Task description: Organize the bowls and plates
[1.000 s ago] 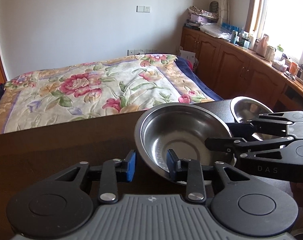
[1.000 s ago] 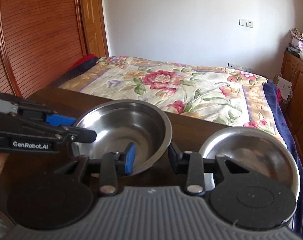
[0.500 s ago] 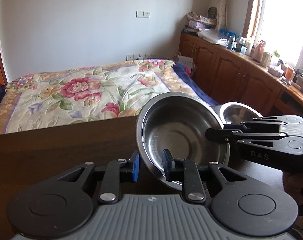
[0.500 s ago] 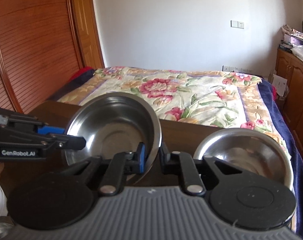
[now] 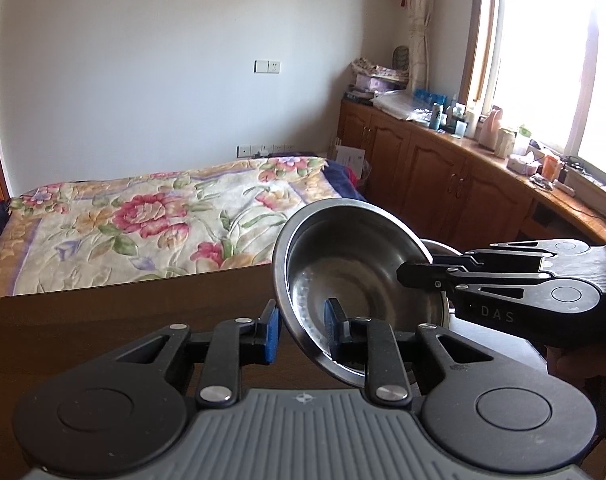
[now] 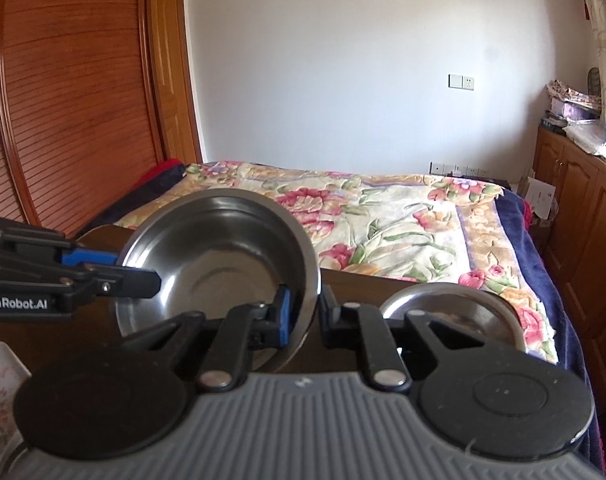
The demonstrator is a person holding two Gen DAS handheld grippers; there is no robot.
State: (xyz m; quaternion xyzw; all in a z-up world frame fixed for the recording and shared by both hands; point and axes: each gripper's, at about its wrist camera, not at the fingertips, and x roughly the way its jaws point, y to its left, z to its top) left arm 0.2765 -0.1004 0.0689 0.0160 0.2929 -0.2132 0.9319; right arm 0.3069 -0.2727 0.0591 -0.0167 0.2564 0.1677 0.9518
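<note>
Claws both clamp one steel bowl (image 5: 363,280), tilted above the worktop (image 5: 123,312).
My left claw (image 5: 301,330) and right claw (image 6: 305,312) pinch opposite rims; I judge stacking onto the second bowl (image 6: 455,308) remains.

Tilted steel bowl (image 5: 359,276) aloft; second steel bowl (image 6: 451,308) on table.

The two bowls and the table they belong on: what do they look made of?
Held bowl: apparently stainless steel, with a grey metallic sheen, soft reflections inside and a thin rolled rim. Second bowl: seemingly the same steel, with a bright glare on its rim. Table: probably dark wood or veneer, with a smooth brown top and slight gloss; no grain is clear enough to say which.
</note>
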